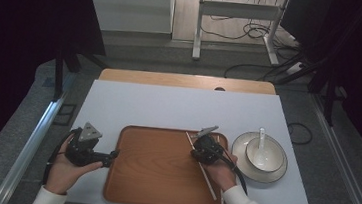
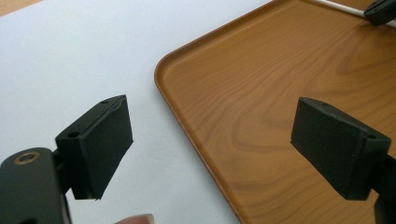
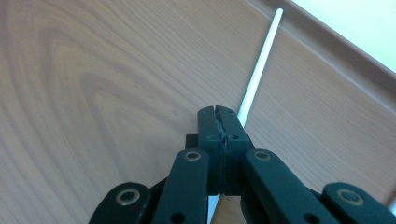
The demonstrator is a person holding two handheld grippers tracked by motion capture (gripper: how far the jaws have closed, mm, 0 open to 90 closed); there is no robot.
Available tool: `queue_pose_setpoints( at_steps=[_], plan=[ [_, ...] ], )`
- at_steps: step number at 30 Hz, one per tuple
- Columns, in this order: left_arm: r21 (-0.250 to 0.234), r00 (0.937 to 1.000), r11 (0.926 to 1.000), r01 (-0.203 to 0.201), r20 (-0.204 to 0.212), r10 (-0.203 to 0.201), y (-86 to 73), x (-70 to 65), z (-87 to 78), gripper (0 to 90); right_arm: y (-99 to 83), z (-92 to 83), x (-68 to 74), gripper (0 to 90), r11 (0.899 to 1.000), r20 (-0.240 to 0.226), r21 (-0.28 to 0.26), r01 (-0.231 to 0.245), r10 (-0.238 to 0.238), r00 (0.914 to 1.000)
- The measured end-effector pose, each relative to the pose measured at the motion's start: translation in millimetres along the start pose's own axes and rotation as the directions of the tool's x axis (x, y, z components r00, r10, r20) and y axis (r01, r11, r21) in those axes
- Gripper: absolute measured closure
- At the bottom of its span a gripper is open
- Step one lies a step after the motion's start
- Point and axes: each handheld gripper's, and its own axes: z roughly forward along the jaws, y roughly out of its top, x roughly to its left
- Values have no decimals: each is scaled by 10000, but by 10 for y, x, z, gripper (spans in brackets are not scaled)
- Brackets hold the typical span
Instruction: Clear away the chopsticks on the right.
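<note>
A wooden tray [image 1: 125, 187] lies on the white table. Over the tray's right part my right gripper [image 1: 200, 151] [image 3: 218, 122] points down, its jaws shut together on a thin white chopstick [image 1: 190, 137] [image 3: 261, 56]. The stick runs slantwise from under the jaws toward the tray's rim. A second white chopstick [image 1: 222, 199] lies along the tray's right edge. My left gripper [image 1: 112, 154] [image 2: 210, 135] hangs at the tray's left edge, wide open and with nothing in it, one jaw over the table and the other over the tray [image 2: 261, 93].
Right of the tray stands a white bowl [image 1: 270, 158] with a white spoon [image 1: 261, 139] in it, on a plate [image 1: 257, 175]. A strip of bare wooden desk [image 1: 186, 80] shows behind the white cover. Beyond it are cables and a metal stand on the floor.
</note>
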Motion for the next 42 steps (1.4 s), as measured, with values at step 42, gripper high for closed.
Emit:
queue_pose_setpoints(
  at_steps=[42],
  plan=[
    [19, 10000, 10000, -42, 44, 42, 4, 0, 5, 123, -431, -336, -187, 897, 9921, 1628, 186, -1241, 1195, 9794]
  ],
)
